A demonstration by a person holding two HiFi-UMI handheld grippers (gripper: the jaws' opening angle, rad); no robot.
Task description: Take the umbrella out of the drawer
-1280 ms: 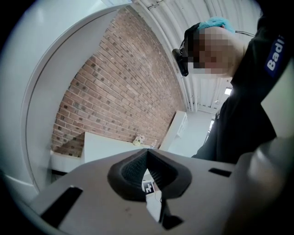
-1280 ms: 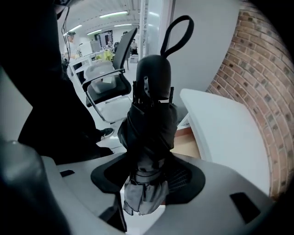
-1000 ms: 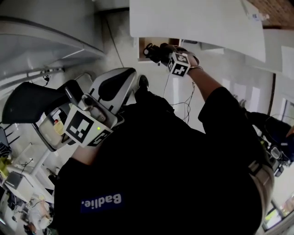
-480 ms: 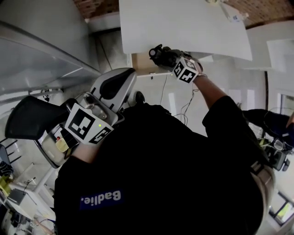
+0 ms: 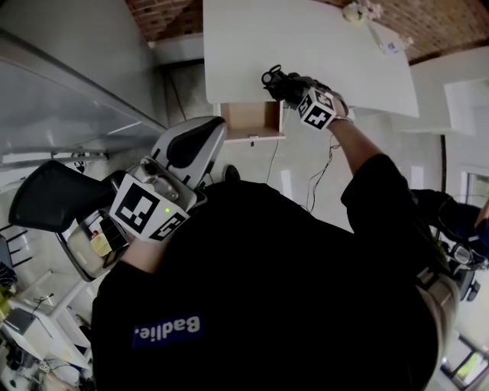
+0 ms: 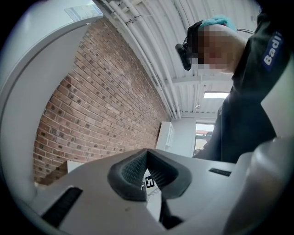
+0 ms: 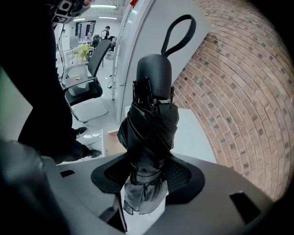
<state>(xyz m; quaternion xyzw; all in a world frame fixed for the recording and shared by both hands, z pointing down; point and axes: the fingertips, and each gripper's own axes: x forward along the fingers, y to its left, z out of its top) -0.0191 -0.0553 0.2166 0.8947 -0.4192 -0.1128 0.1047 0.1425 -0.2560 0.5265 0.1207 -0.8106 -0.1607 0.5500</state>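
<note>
Close in by the chest, the left gripper (image 6: 147, 170) has its claw pinched together on nothing. Just left of it stands a black office chair (image 5: 47, 191). Further out, the right gripper (image 7: 146, 178) is clamped on the folded black umbrella (image 7: 150, 117), biting the bunched fabric low down, with the handle and loop pointing away. The umbrella is up over the white table (image 5: 252, 46), clear of the open drawer (image 5: 248, 118), which is just nearer and to its left. A brick wall (image 5: 451, 23) stands beyond.

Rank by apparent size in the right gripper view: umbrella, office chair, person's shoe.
1. umbrella: largest, but it is closest to the camera, so nearness inflates it.
2. office chair
3. person's shoe: smallest
</note>
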